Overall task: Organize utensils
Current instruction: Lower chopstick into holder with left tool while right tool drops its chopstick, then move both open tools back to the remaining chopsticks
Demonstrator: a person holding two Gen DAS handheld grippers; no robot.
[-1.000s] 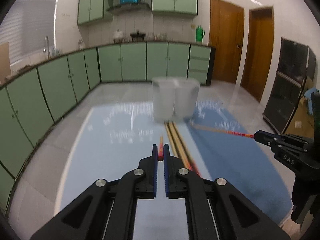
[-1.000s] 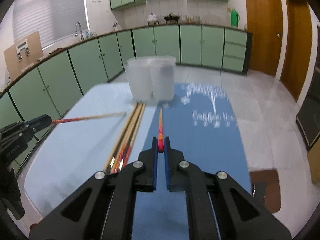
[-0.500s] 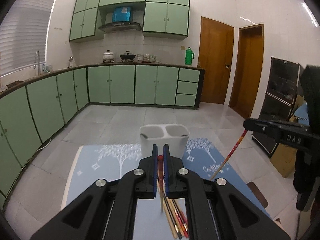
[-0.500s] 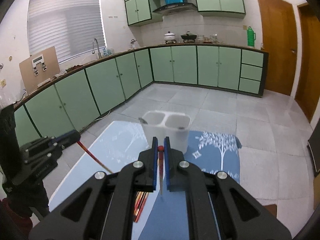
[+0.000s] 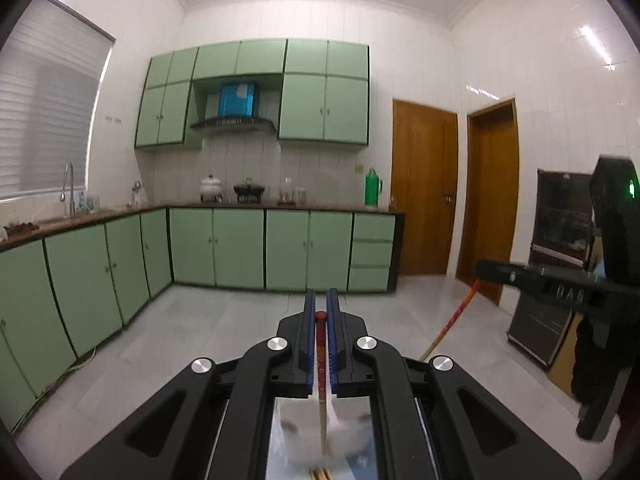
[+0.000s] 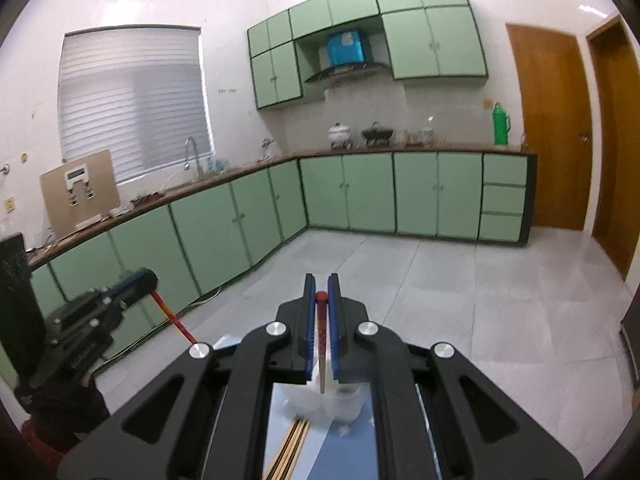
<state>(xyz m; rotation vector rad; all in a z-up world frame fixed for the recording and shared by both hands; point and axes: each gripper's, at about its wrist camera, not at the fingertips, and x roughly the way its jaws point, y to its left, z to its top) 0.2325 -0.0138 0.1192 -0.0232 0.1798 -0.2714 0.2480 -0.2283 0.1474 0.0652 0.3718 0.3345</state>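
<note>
My left gripper (image 5: 320, 312) is shut on a red-topped chopstick (image 5: 321, 364) that hangs down between its fingers. My right gripper (image 6: 321, 294) is shut on another red-topped chopstick (image 6: 321, 344), also hanging down. Both grippers are lifted and tilted up toward the kitchen. Below each, the white two-compartment utensil holder (image 5: 340, 432) (image 6: 340, 400) shows blurred between the gripper arms. Several chopsticks (image 6: 294, 444) lie on the blue mat in front of it. The right gripper (image 5: 560, 284) shows at the right of the left wrist view; the left gripper (image 6: 120, 292) shows at the left of the right wrist view.
The blue table mat (image 6: 344, 456) is mostly hidden under the grippers. Green floor cabinets (image 5: 240, 248) run along the far and left walls. Two wooden doors (image 5: 424, 188) are at the right. A dark cabinet (image 5: 560, 260) stands at the far right.
Both grippers have risen from the table with a chopstick each and tilted upward. The chopsticks swung from lying flat to hanging down. The holder has dropped to the bottom of both views.
</note>
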